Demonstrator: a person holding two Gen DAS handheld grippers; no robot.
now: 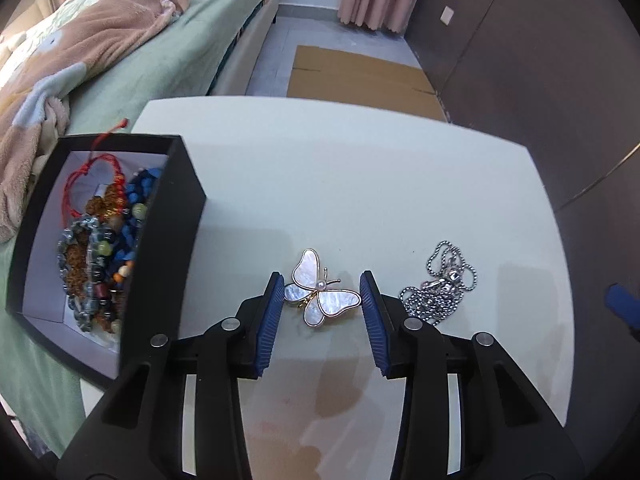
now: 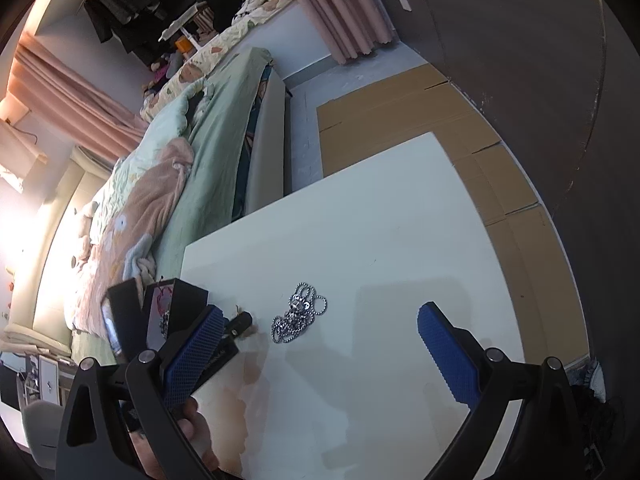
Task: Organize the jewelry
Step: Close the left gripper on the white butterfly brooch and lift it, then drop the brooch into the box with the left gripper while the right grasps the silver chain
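Left gripper (image 1: 322, 292): jaws part open, blue pads on either side of the brooch, the left pad at a wing tip, the right pad just short of the other; contact cannot be told.
Right gripper (image 2: 320, 334): jaws wide and empty, held over the table, with the chain beyond and between the pads.
Brooch (image 1: 319, 293): pearly butterfly with a gold rim and a small pearl at its middle, flat on the table between the left pads.
Chain (image 1: 440, 286): silver ball chain in a loose heap, just right of the left gripper's right finger.
Box (image 1: 160, 248): black, open, white inside, at the table's left edge; it holds beaded bracelets (image 1: 100, 256) and a red cord (image 1: 86, 176).
Table (image 1: 360, 184): white, with brownish stains near the front.
Bed (image 1: 120, 40): beyond the box, green sheet and pink blanket.
Cardboard (image 1: 360, 76): flat on the floor past the table.
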